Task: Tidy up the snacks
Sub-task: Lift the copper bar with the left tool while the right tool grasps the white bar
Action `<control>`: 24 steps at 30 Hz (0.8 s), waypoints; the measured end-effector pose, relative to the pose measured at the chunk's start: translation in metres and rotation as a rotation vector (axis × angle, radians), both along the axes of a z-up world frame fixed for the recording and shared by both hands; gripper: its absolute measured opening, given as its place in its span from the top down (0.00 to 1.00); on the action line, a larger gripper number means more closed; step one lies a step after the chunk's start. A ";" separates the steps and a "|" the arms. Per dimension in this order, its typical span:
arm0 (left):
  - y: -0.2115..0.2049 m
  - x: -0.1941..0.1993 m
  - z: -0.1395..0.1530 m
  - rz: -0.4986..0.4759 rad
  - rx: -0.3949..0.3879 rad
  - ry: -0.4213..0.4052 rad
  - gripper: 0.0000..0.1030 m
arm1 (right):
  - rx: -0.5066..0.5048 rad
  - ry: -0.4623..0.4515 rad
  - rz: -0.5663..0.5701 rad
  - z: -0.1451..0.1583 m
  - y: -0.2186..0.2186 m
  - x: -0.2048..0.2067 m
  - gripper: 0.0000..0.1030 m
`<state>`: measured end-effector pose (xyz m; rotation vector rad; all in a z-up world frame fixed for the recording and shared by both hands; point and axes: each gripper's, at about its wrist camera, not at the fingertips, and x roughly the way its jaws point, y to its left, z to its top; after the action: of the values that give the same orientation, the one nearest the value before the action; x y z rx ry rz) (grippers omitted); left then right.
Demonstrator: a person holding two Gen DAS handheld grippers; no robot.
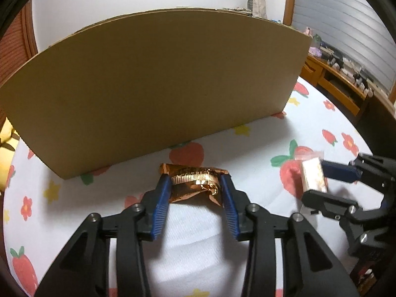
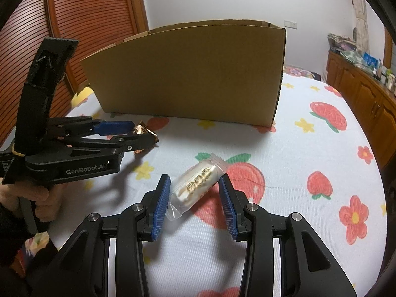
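A copper-foil snack [image 1: 195, 182] lies on the flowered sheet just in front of the cardboard box [image 1: 153, 81]. My left gripper [image 1: 194, 180] is low over it, its blue pads apart and flanking the foil on both sides, not squeezing it. In the right wrist view the left gripper [image 2: 141, 133] comes in from the left with the copper-foil snack [image 2: 142, 130] at its tips. A white snack in clear wrap [image 2: 195, 185] sits slantwise between the pads of my right gripper [image 2: 195, 180], which is shut on it. The right gripper [image 1: 313, 182] and the white snack [image 1: 313, 175] also show at the right edge.
The open-topped cardboard box [image 2: 193, 74] stands upright on the strawberry-print sheet [image 2: 297, 148]. A wooden cabinet [image 2: 358, 94] with clutter on top runs along the right. A slatted wooden door [image 2: 86, 12] is at the back left. A person's hand [image 2: 42, 198] grips the left tool's handle.
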<state>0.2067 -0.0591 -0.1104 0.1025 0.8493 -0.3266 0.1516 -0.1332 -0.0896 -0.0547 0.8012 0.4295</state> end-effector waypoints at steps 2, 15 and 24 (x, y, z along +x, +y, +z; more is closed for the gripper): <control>0.000 -0.002 0.001 -0.002 0.011 -0.012 0.73 | -0.001 0.001 0.001 0.000 0.000 0.000 0.61; 0.014 -0.031 0.041 -0.008 -0.074 -0.095 0.74 | 0.012 -0.042 -0.001 0.020 -0.004 -0.002 0.61; 0.029 -0.041 0.113 -0.001 -0.108 -0.239 0.74 | 0.053 -0.214 0.039 0.100 -0.001 0.003 0.61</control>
<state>0.1659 -0.0304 0.0022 0.0406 0.5941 -0.3533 0.1547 -0.1341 0.0105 -0.0657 0.5784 0.4730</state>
